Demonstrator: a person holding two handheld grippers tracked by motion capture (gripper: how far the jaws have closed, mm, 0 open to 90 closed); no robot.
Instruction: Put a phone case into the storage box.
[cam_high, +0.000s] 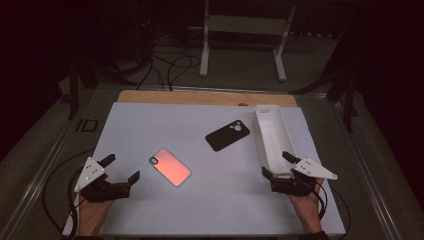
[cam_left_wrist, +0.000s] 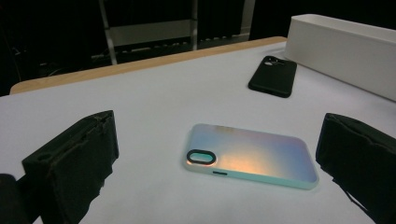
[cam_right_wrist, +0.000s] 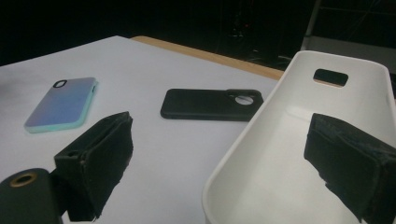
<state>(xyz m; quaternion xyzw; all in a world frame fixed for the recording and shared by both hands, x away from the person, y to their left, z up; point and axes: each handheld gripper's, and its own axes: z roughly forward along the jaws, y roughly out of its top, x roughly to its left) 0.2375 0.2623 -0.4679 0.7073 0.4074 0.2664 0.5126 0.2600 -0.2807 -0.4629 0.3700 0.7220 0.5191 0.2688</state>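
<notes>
A glossy iridescent phone case (cam_left_wrist: 250, 158) is framed by the spread left gripper (cam_high: 121, 169); the smooth white tray's (cam_right_wrist: 280, 154) rounded rim is straddled, ungripped, by the spread right gripper (cam_high: 278, 165).

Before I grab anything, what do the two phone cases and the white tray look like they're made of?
Iridescent phone case: probably glossy hard plastic; its back shifts from blue to orange, with a pale mint rim. Black phone case: matte, likely soft rubber or silicone; barely any glare. White tray: smooth moulded plastic by the look, with rounded walls and a cut-out handle slot.
</notes>
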